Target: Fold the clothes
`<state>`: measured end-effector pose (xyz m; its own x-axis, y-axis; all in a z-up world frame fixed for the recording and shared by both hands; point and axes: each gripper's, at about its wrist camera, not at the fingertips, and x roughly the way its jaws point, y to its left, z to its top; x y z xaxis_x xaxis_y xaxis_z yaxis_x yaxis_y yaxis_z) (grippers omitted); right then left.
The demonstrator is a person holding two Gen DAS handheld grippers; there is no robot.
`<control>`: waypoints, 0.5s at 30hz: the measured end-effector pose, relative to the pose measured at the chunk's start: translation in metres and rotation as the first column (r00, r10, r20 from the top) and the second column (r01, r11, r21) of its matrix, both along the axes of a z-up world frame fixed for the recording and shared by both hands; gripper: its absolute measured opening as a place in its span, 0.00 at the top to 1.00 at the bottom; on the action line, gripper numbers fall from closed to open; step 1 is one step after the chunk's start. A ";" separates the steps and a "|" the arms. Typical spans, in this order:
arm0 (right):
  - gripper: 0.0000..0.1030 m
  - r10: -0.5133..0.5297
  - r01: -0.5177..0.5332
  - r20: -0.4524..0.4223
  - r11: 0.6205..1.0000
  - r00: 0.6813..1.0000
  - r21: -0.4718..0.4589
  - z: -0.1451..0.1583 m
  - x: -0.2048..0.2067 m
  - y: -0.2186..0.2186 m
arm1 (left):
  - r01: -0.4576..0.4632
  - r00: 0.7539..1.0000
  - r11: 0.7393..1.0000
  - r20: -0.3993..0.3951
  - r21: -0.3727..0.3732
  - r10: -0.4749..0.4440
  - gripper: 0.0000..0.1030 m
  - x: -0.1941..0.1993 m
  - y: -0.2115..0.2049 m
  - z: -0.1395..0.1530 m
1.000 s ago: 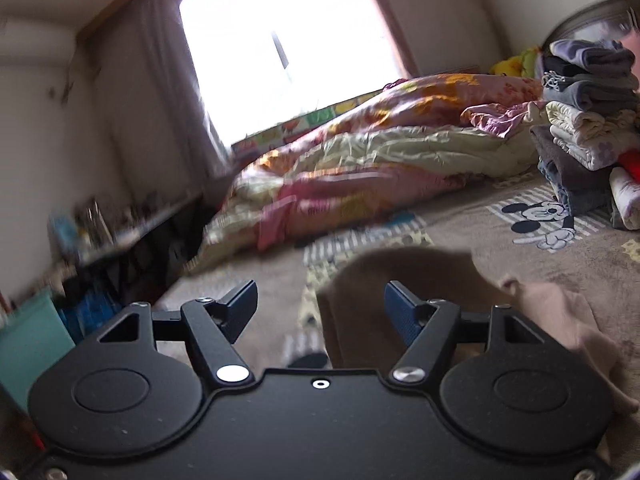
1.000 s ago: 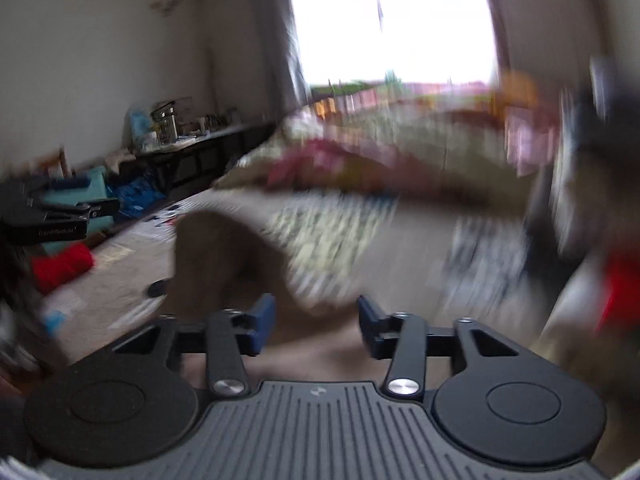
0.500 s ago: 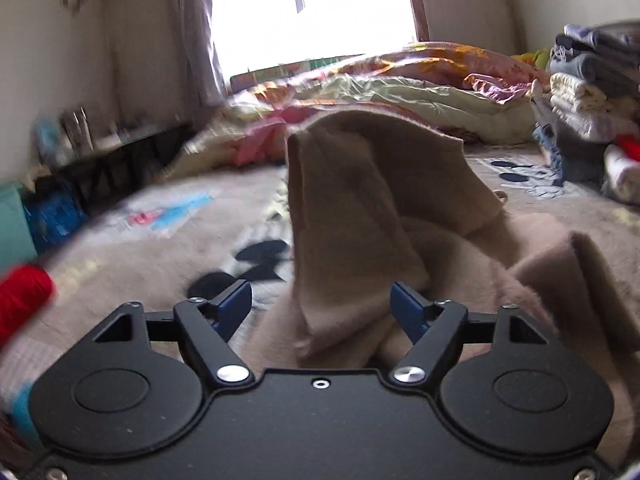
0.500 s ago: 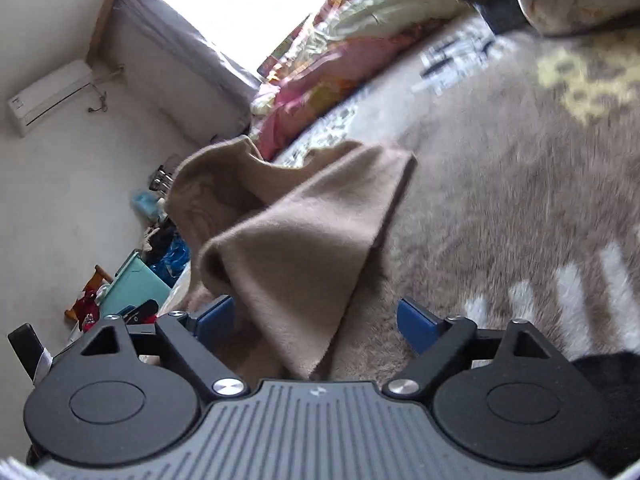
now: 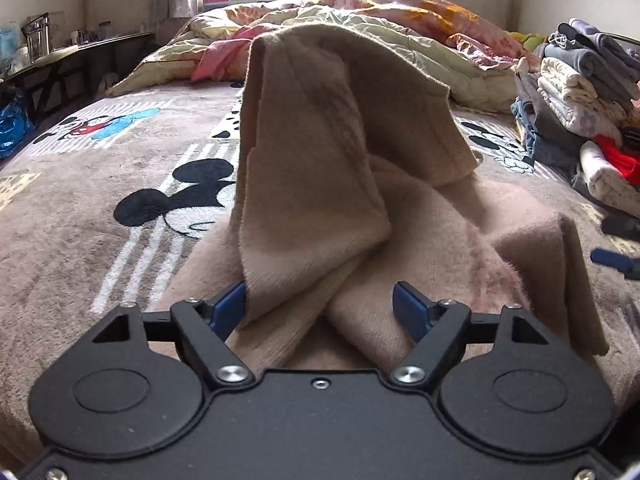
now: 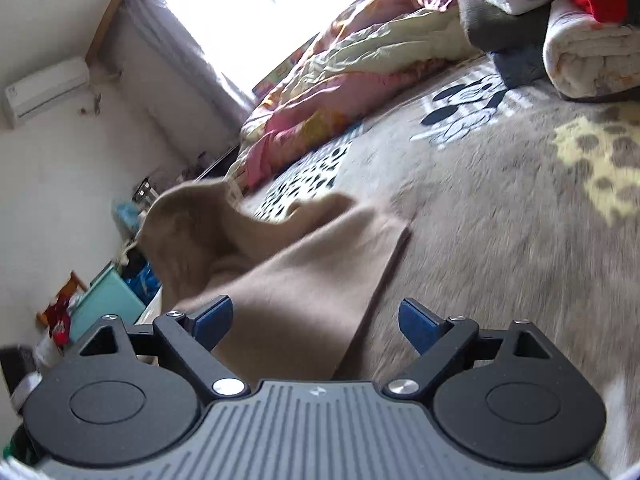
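Both the left tool [image 5: 319, 306] and right tool [image 6: 316, 322] have just spread, the beige garment [image 5: 320, 152] lying loose between.

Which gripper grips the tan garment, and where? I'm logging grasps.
Neither: the left gripper and right gripper stand open around the tan garment.

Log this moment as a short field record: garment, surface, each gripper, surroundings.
garment: tan knit garment, crumpled, one part standing up in a peak
surface: mouse-print blanket on the bed
left gripper: jaws have just been opening, open, garment folds between its fingers
right gripper: open, garment edge lying between its fingers, not pinched
surroundings: floral quilt bunched behind; stack of folded clothes at the right
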<state>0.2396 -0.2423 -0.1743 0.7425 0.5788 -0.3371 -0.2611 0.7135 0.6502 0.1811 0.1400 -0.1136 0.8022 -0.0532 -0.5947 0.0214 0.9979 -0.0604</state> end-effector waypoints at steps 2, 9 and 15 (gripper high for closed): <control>0.13 -0.014 0.014 -0.008 1.000 1.000 0.018 -0.005 0.012 -0.008 | -0.006 1.000 1.000 -0.005 0.001 0.006 0.22 0.004 0.000 -0.004; 0.13 -0.040 0.041 -0.027 0.997 0.999 0.059 -0.011 0.068 -0.012 | -0.024 1.000 1.000 -0.007 0.016 0.024 0.21 0.012 -0.002 -0.011; 0.27 0.035 -0.035 -0.014 0.999 0.999 -0.003 -0.012 0.104 0.001 | -0.034 0.999 0.999 0.039 0.005 0.034 0.21 0.008 0.000 -0.006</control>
